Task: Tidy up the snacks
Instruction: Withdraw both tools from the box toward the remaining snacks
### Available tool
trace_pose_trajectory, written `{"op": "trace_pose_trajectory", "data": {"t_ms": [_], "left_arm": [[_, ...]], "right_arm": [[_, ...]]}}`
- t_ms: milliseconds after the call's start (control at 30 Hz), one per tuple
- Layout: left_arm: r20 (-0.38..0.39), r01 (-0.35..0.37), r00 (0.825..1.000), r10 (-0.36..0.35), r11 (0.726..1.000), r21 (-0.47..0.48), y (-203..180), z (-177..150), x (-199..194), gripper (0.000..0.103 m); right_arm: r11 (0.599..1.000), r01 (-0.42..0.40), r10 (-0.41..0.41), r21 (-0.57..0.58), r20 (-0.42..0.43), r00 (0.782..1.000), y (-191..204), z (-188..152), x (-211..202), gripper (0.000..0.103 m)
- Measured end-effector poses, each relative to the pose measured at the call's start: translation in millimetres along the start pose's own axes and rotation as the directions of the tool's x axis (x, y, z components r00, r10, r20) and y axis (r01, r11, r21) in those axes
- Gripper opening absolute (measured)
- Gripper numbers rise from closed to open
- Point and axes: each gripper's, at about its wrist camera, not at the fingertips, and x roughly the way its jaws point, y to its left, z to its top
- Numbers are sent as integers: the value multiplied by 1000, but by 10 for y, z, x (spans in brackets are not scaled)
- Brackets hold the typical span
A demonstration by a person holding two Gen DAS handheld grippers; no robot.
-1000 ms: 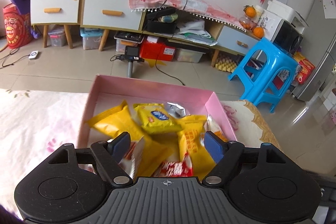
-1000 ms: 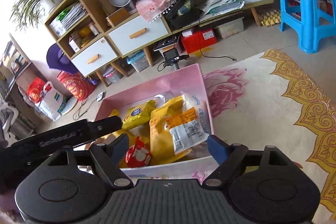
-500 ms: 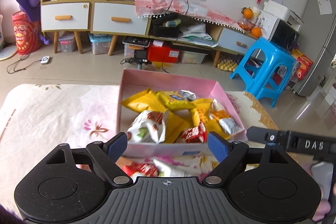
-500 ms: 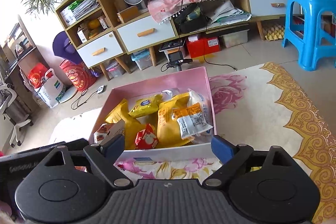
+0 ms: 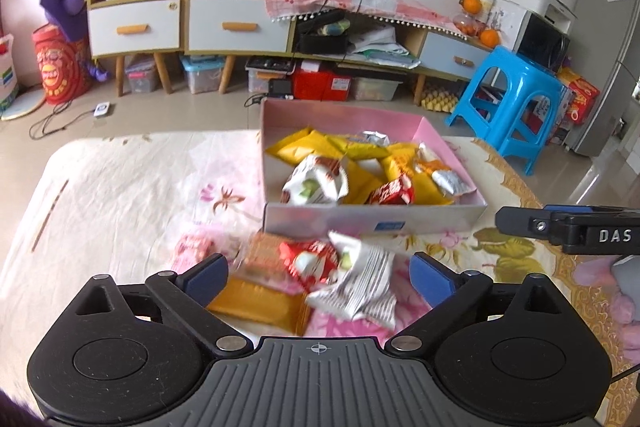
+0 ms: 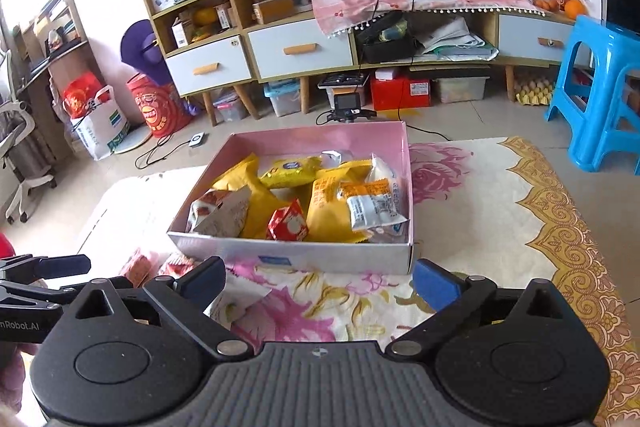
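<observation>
Nearest the left wrist camera, the left hand-held gripper [image 5: 318, 275] is seen with its jaws spread wide and opening further; nothing is gripped, though loose snacks lie on the floral cloth [image 5: 132, 195] of the desk under the gap between the blue pads. Among them a white striped packet [image 5: 360, 287], a red packet [image 5: 310, 261] and a flat orange packet [image 5: 260, 301] are made out; a blurred pink-red packet [image 5: 192, 247] lies to their left. The right hand-held gripper [image 6: 320, 277] is likewise held wide and opening, with nothing between its jaws and only bare cloth below. On the side of the right gripper, seen from the left camera, the letters "DAS" are read; on the left gripper, seen from the right camera, "mRobot.AI" is read.

Just beyond the loose snacks, a pink box [image 6: 404, 147] is set on the desk. It is filled with yellow packets [image 6: 256, 195], a small red packet [image 6: 288, 221], a white-and-red packet [image 5: 316, 179] and an orange-and-white packet [image 6: 370, 203] with print too small to read.

Farther off, a blue stool [image 5: 516, 95] is seen on the floor.
</observation>
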Motion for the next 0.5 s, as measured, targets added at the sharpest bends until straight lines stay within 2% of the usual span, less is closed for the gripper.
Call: {"op": "trace_pose_trajectory", "data": {"t_ms": [133, 500], "left_arm": [[-9, -16, 1000, 16, 1000, -14, 82, -125, -42, 99], [-121, -46, 992, 34, 994, -99, 415, -393, -110, 99]], "right_arm": [[1000, 3, -3, -9, -1, 1000, 58, -57, -40, 94], [996, 17, -18, -88, -16, 1000, 286, -277, -76, 95]]}}
